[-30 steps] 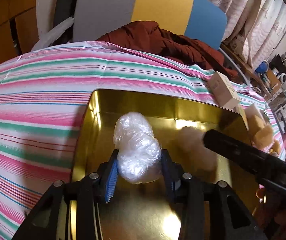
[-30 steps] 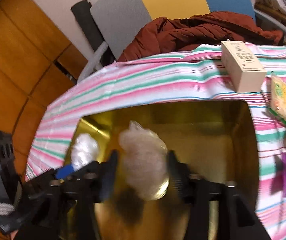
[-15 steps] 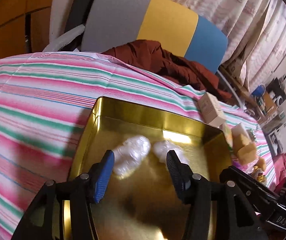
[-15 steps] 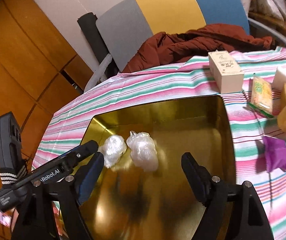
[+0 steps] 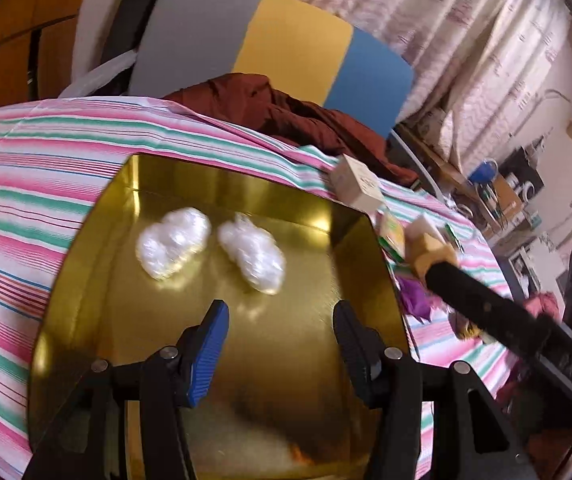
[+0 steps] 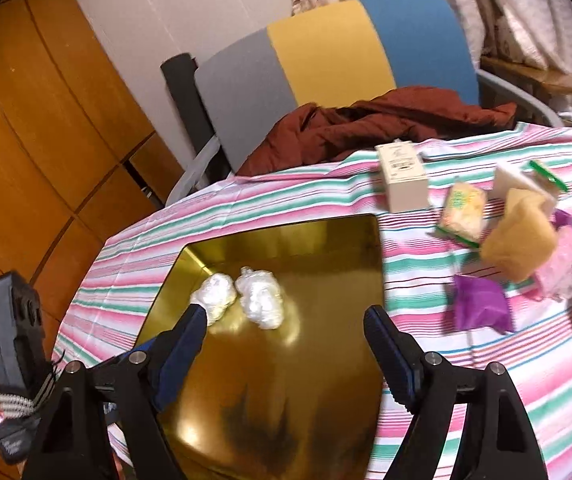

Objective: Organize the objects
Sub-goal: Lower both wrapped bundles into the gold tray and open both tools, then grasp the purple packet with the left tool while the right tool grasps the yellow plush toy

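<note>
One striped bench point(image 6: 245, 208) carries a gold tray point(image 5: 286, 208). Two plastic-wrapped bundles point(image 5: 173, 240) point(image 5: 253, 254) lie side by side at its far-left. Left claw point(image 5: 279, 330) and right claw point(image 6: 286, 326) both gape, nothing held, near the tray.

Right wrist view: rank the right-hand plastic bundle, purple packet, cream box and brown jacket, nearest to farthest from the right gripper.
From the right gripper:
1. Right-hand plastic bundle, in the gold tray, just ahead.
2. Purple packet, on the striped cloth, right.
3. Cream box, beyond the tray.
4. Brown jacket, on the chair, farthest.
</note>
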`<state>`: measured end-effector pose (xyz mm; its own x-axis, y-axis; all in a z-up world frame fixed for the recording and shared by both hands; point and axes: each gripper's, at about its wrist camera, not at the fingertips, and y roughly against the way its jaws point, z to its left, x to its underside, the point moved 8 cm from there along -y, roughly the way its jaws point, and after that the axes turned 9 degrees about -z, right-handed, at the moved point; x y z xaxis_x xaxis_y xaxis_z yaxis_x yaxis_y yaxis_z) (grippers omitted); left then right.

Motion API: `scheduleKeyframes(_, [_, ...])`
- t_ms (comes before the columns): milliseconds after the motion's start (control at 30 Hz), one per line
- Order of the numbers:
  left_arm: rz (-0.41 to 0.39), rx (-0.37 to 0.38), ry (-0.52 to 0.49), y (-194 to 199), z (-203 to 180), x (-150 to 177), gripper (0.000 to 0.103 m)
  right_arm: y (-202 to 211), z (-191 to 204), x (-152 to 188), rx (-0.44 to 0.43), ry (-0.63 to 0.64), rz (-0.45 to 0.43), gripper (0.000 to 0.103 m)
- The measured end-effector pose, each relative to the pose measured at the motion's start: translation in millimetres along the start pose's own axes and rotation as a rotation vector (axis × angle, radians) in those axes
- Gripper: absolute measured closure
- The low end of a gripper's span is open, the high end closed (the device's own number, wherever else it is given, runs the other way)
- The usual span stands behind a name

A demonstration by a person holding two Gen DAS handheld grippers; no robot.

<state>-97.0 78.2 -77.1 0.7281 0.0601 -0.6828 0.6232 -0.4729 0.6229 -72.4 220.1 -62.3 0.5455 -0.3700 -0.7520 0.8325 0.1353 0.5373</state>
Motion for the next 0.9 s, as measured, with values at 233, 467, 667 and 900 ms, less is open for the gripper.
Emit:
scheduleKeyframes(233, [0.024,0.056,-0.055,2,-37,20,0.048,23,-38,-3,0.049,-0.051,-0.039,0.021])
scheduleKeyframes(467, [0.043,0.079,-0.115,3,-67,37,0.048,38,-71,1,0.085,-0.087,-0.054,0.021])
scheduleKeyframes(667, [0.05,0.093,-0.232,7,-98,48,0.048,50,-110,9,0.156,-0.103,-0.065,0.021])
scheduleKeyframes(900, [0.064,0.154,-0.286,9,-127,54,0.048,59,-186,35,0.291,-0.152,-0.028,0.021])
